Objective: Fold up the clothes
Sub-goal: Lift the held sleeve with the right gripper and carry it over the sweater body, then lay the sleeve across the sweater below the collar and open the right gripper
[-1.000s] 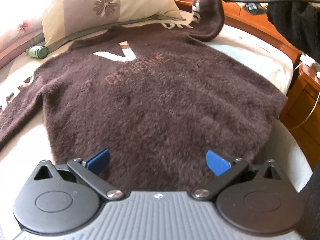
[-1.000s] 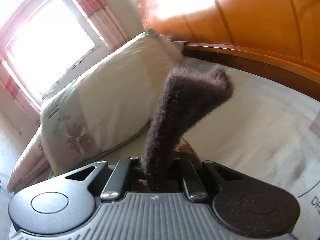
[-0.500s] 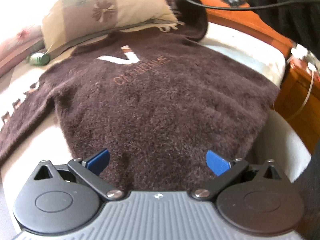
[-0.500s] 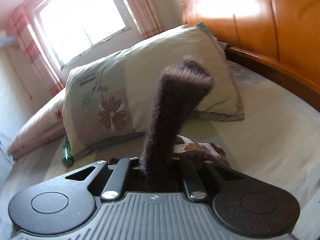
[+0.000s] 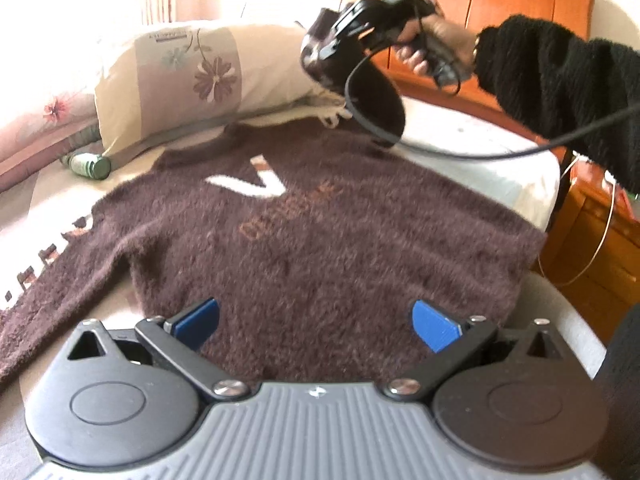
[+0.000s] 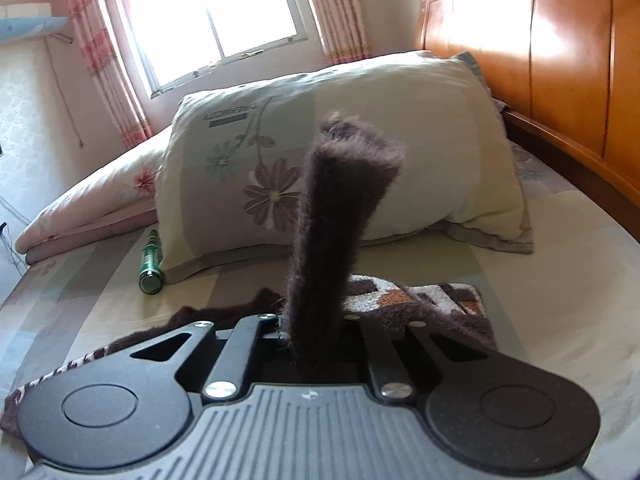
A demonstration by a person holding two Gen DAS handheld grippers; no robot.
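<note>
Right tongs gripping sweater sleeve, left tongs spread above hem

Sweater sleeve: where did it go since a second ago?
The right claw, shut on the sleeve, carried it up and leftward, from beside the headboard to in front of the pillow. The left claw stayed open over the sweater, which stayed flat.

Strong daylight from the white-framed window overexposes the glass and the upper left of the left view, with soft blur and curved fisheye edges.
</note>
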